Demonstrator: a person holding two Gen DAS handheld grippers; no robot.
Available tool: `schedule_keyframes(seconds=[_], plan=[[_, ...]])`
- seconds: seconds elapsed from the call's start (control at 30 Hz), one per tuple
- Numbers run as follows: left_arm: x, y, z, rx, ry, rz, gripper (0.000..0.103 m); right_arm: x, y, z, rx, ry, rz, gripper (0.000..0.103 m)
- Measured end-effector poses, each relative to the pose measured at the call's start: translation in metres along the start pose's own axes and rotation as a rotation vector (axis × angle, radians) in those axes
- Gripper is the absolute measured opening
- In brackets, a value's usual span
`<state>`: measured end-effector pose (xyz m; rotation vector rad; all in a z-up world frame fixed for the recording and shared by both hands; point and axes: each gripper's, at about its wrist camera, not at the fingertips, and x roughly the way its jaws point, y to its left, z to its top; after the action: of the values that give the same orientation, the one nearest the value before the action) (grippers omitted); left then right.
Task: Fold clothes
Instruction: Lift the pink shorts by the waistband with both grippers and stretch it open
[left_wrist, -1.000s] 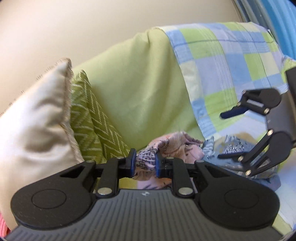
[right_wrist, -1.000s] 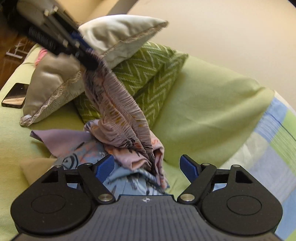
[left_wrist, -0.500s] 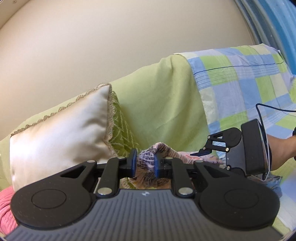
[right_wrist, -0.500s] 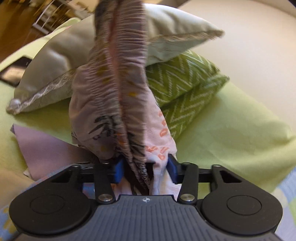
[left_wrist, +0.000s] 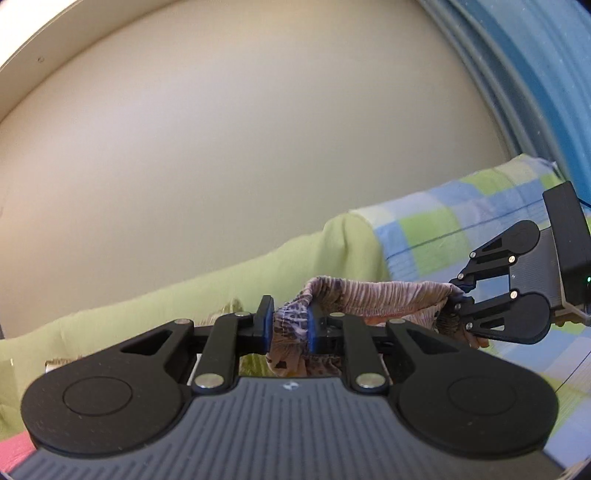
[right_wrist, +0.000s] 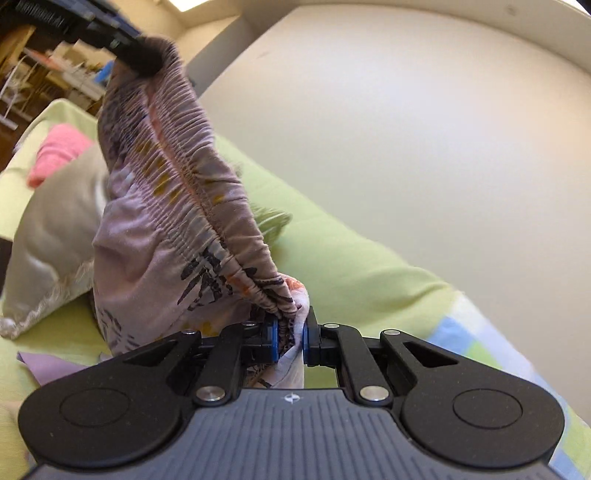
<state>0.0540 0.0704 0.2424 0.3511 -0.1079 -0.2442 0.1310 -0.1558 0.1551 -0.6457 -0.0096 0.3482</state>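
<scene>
Left gripper (left_wrist: 287, 329) pinching the gathered elastic waistband of a pink printed garment (left_wrist: 373, 297), blue pads pressed onto a bunch of the cloth; right gripper (right_wrist: 289, 339) likewise clamped on the same waistband at another spot, blue pads squeezed onto the fabric. Waistband stretched between the two tools and held up in the air, above the sofa; in the left wrist view running as a ruched band from the near pads across to the right gripper (left_wrist: 458, 295) at the right edge; in the right wrist view rising from the near pads up to the left gripper (right_wrist: 129, 40) at the top left, blurred there; rest of the garment hanging down below the band. Behind and beneath: sofa under a light green cover (right_wrist: 351, 258); blue and green checked cloth (left_wrist: 443, 229) draped over the sofa's right part; cream cushion with a fringed edge (right_wrist: 48, 236) at the left; pink cloth (right_wrist: 55, 151) further back; plain beige wall (left_wrist: 258, 147) above.
</scene>
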Motion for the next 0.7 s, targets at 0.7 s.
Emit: schedule_keyframes(seconds=[0.7], plan=[[-0.019,-0.252,0.039,-0.042,0.097,-0.539,0.015,-0.261,-0.112,-0.120,0.318,0.668,-0.022,0.015]])
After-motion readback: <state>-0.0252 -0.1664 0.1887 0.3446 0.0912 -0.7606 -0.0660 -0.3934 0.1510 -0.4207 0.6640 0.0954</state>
